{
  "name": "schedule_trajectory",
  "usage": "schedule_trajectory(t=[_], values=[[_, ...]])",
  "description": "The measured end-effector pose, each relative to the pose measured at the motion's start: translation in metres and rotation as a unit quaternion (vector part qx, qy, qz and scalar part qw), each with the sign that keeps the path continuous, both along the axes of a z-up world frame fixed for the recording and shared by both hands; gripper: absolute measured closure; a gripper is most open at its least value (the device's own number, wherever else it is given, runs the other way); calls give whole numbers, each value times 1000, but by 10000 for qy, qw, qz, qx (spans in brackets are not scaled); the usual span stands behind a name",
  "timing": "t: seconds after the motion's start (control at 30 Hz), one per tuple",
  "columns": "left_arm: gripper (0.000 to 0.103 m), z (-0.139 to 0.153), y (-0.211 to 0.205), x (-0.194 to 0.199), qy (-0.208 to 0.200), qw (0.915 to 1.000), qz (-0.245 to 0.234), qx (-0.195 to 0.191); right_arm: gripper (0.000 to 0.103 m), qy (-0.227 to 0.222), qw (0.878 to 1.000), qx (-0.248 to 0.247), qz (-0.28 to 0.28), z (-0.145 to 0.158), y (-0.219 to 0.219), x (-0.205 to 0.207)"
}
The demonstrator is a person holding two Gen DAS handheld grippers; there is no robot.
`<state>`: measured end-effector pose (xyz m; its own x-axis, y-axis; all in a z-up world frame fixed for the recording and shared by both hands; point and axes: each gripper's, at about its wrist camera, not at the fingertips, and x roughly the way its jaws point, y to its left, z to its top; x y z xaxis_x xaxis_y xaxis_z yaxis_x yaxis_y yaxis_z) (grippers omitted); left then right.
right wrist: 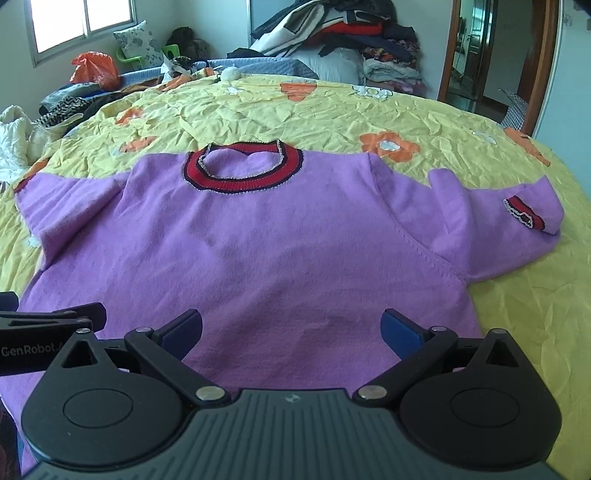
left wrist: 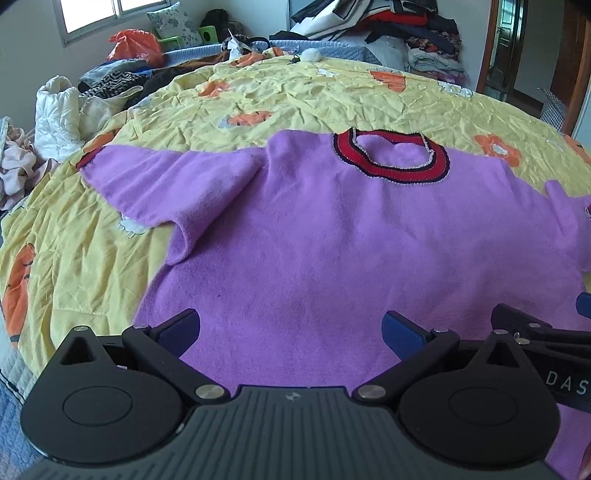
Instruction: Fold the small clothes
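Note:
A small purple sweater [left wrist: 332,236] [right wrist: 266,251] with a red and dark striped collar [left wrist: 391,157] [right wrist: 243,166] lies flat, front up, on a yellow flowered bedspread [left wrist: 314,99] [right wrist: 332,110]. Its left sleeve [left wrist: 159,184] stretches out to the left. Its right sleeve [right wrist: 498,218] is bent, the red cuff [right wrist: 524,214] turned back on top. My left gripper [left wrist: 291,328] hovers open over the lower left of the sweater body. My right gripper [right wrist: 291,328] hovers open over the lower right. Neither holds any cloth. Each gripper shows at the edge of the other's view.
Heaps of clothes [left wrist: 406,33] [right wrist: 351,33] are stacked at the far side of the bed. An orange bag [left wrist: 136,44] [right wrist: 96,68], dark garments and a white quilted bundle [left wrist: 59,114] lie at the far left. A doorway [right wrist: 480,55] stands at the right.

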<state>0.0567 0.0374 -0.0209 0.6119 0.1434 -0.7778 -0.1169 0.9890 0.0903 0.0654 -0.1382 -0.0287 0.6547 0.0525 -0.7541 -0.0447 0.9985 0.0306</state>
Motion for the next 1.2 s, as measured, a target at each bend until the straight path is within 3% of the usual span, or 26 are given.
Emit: schedule_trajectory(t=[0.3,0.9,1.0,1.13,1.2], values=[[0,3,1,2,0,10000,-58,-59,0,-14,10000,-18,-1,2,3,-2],[0,6,-35,4,-58,9988,-133,472,0,-65,10000,23,45,1,-22,-5],[0,4,-35,8,-12,9994,-236,253,0,-126,9999,40,68,-1,-27,-5],[0,-2,-21,20,99,9972,-394,-629,0,-700,9966,348,244,-4,-45,-1],[0,-3,-15,23,-27,9957,-310,-877,0,-971,9928,555,433,-8,-62,4]])
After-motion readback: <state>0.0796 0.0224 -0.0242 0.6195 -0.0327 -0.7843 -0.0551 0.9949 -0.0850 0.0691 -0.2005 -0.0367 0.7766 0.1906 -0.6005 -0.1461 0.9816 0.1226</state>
